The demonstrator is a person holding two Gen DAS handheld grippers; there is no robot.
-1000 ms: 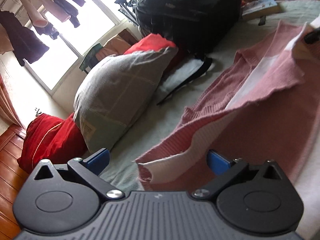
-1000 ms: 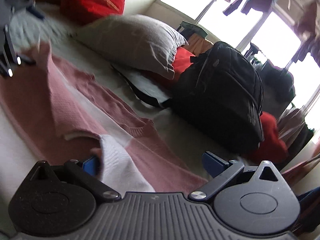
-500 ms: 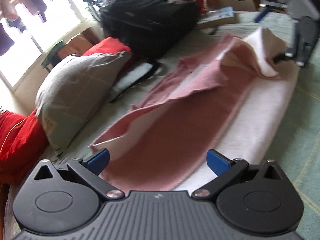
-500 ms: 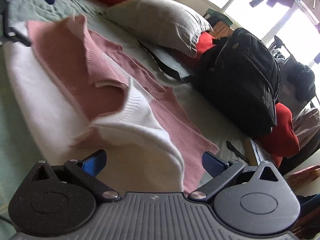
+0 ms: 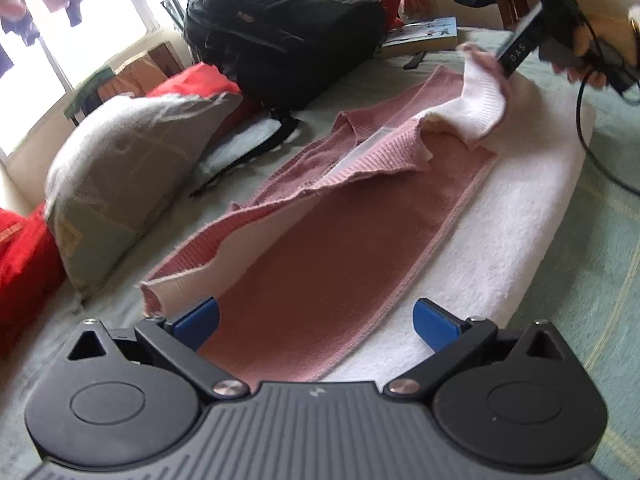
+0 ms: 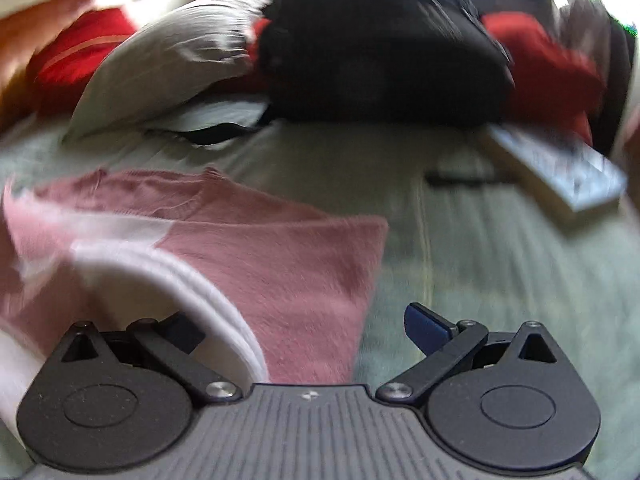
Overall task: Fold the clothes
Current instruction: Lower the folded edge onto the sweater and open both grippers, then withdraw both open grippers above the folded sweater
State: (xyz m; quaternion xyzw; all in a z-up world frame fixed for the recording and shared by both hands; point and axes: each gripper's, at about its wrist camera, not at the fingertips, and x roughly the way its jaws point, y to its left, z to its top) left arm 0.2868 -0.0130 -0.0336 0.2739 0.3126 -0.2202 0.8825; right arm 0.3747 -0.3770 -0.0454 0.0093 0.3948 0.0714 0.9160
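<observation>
Both grippers, left gripper [image 5: 316, 316] and right gripper [image 6: 300, 330], hang wide open over the pink sweater [image 5: 320, 280], apparently letting its fold settle flat.

Black ribbed gripper [image 5: 316, 318], blue fingertips [image 5: 434, 322], silver screws [image 5: 229, 387]

Pink-and-white knit sweater [image 5: 328, 248], dusty rose across the broad panel, white along the border and cuff; pale green bedspread [image 5: 600, 248] with faint yellowish lines; grey pillow [image 5: 132, 148] with thin pale checks; black backpack [image 5: 280, 36]; red cushion [image 5: 24, 264]; black grippers, blue pads [image 5: 198, 318] on the left gripper [image 5: 316, 320].
</observation>
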